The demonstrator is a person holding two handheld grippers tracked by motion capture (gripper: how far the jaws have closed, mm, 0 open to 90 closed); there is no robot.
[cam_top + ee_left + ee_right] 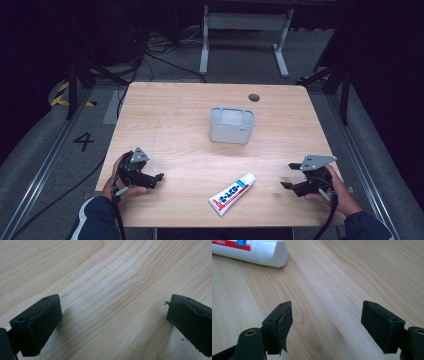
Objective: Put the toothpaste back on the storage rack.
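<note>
A white toothpaste tube (232, 193) with red and blue print lies flat near the table's front edge, cap end pointing back right. Its cap end (270, 253) shows at the top left of the right gripper view. A grey open-topped holder (231, 125) stands upright at the table's middle. My left gripper (159, 178) rests low at the front left, open, its jaws wide apart over bare wood (110, 305). At the front right my right gripper (289, 175) is open too, jaws pointing left toward the tube, nothing between them.
The light wooden table (175, 115) has a small dark round cap (254, 97) set in its back right area. Beyond the far edge a white frame (245, 30) stands on the floor among cables. Dark stands flank both sides.
</note>
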